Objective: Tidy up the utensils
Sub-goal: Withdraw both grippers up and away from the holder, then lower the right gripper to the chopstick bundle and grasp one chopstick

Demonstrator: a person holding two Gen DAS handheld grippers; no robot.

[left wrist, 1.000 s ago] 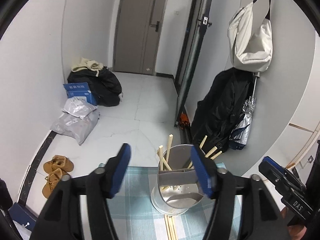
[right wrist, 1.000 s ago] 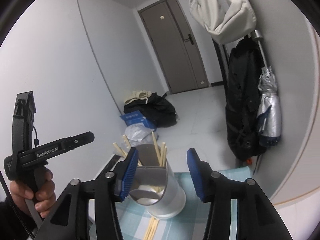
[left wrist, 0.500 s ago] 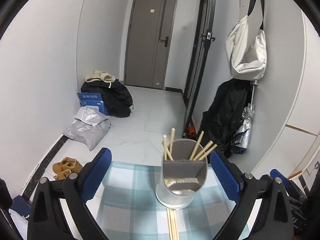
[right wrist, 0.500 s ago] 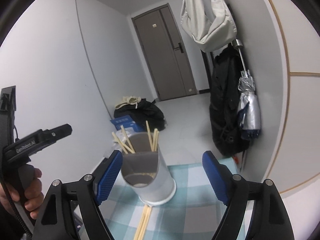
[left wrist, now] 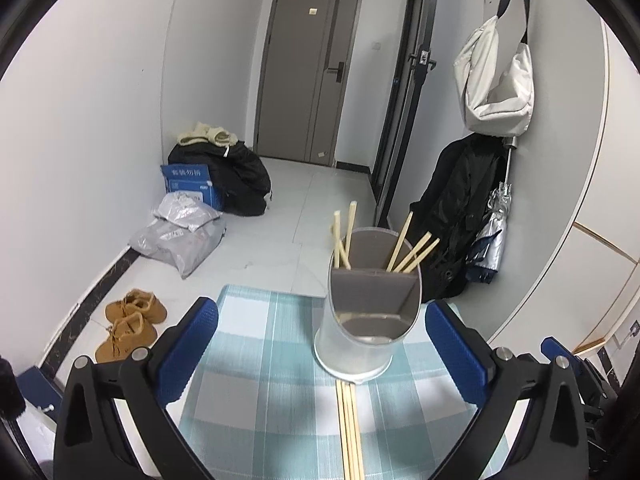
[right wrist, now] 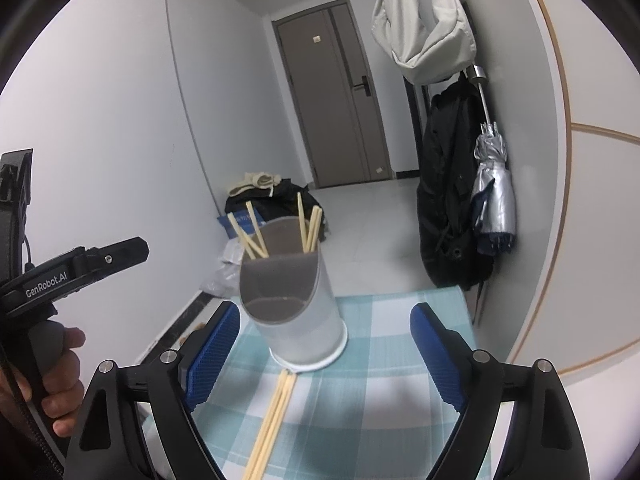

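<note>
On checked cloth (left wrist: 260, 360), holder (left wrist: 370, 308), loose chopsticks (left wrist: 350, 428), perhaps three

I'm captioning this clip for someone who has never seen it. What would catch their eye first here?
First, the tall white cylindrical utensil holder standing upright on the blue-and-white checked tablecloth, with pale wooden chopsticks leaning in its rear compartments. More loose wooden chopsticks lie flat on the cloth, running from its base toward the camera. The blue-padded left gripper and right gripper frame the holder, their jaws just opened wide with nothing held.
</note>
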